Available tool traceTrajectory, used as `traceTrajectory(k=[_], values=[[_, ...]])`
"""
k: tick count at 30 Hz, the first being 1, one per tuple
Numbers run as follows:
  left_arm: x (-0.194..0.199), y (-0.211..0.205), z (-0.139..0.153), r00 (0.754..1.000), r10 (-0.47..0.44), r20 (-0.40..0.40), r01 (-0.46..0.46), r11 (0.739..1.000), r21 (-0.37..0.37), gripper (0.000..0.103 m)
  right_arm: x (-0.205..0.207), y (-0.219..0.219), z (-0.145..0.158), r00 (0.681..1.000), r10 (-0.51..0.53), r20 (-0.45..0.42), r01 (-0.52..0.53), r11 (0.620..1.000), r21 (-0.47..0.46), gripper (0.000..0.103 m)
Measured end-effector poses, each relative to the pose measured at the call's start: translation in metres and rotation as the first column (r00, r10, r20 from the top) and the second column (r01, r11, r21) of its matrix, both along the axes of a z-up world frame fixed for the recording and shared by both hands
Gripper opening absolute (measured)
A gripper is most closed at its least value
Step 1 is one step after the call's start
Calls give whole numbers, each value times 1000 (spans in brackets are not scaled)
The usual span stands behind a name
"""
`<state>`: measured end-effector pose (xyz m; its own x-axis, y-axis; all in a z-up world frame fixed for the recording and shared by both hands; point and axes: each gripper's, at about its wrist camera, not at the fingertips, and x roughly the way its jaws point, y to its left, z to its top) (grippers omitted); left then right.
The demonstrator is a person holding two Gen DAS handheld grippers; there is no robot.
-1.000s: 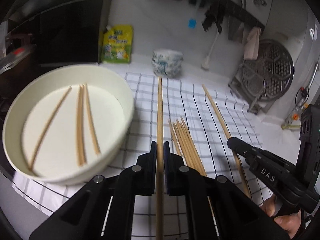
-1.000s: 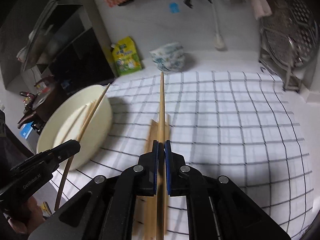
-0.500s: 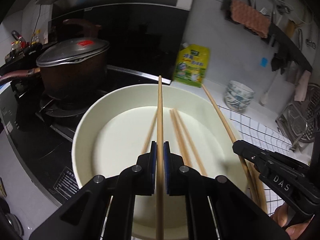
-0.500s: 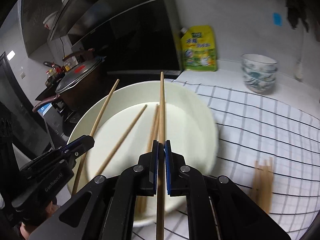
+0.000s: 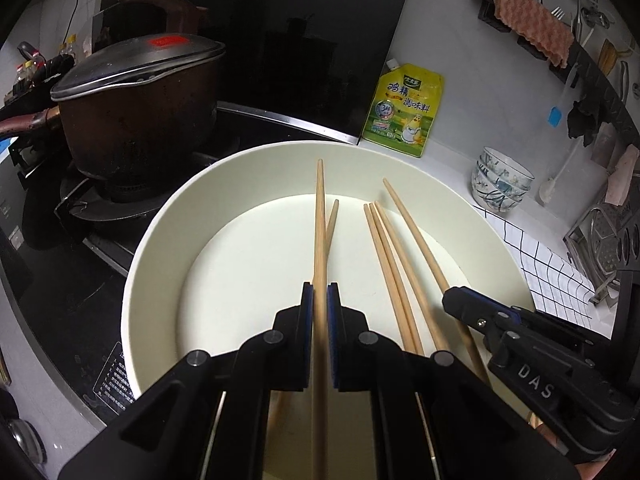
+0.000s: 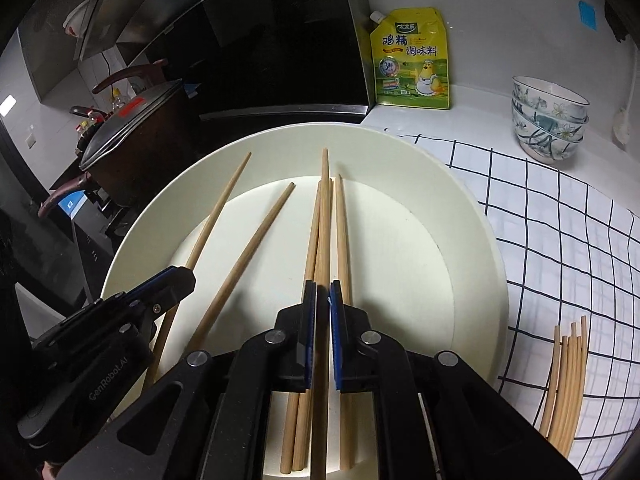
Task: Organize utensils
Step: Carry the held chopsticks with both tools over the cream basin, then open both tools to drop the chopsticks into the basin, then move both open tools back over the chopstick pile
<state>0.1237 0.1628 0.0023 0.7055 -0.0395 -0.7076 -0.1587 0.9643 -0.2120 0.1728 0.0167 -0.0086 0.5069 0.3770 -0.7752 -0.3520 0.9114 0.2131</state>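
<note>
I have both grippers over the big cream basin (image 6: 472, 208), which sits at the tabletop's left edge hard against the stove, and I judge the sorting roughly half done. Three chopsticks (image 6: 320, 340) already lie flat on the basin floor, one angled toward its left side and two side by side nearer the middle. The left gripper (image 5: 320, 300) has its fingers clamped on one more chopstick (image 5: 320, 216), the tip reaching toward the far rim; the right gripper (image 6: 323, 292) is likewise pinched on its own chopstick (image 6: 325, 208) above the pair. Neither held stick is let go yet (that is the step in hand). Left to do: a bundle of loose chopsticks (image 6: 568, 376) on the checked cloth (image 6: 560, 216), well apart from the basin's right rim.
</note>
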Motion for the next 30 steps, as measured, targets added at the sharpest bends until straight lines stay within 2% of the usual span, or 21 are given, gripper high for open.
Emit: traceTrajectory(k=[1,2,4,9,13,24,28,30], values=[[-1,1,-1,1000,7,-1,-7,1000,-3,27,-1,-2,0,1000,-5,5,5,1000,-2,22],[-3,2,-1,1000,11,4,-11,1000,-8,44,-2,-3,1,1000,-8,13,8,1000,-4,23],[-7,2,1,999,22,26,-22,1000,-7,57,-5,-4,2,1000,-6,22,6,1000,-3,23],[-19,2,5,998,43,35,-42,999,-14,57,-11,-9,7,999,-12,37,12,1000,1,24],[-28,4,5,998,59,35,-58,998,-23,61,-19,-15,12,999,-20,50,20,1000,4,24],[-52,-21,13,998,23,59,-23,1000,2,67,-52,-38,25,995,-40,96,40,999,-1,31],[-62,-35,15,998,4,67,-4,1000,4,78,-64,-55,25,993,-66,100,66,998,7,32],[-66,-43,16,998,-10,70,10,1000,12,79,-70,-64,25,992,-77,101,77,997,7,33]])
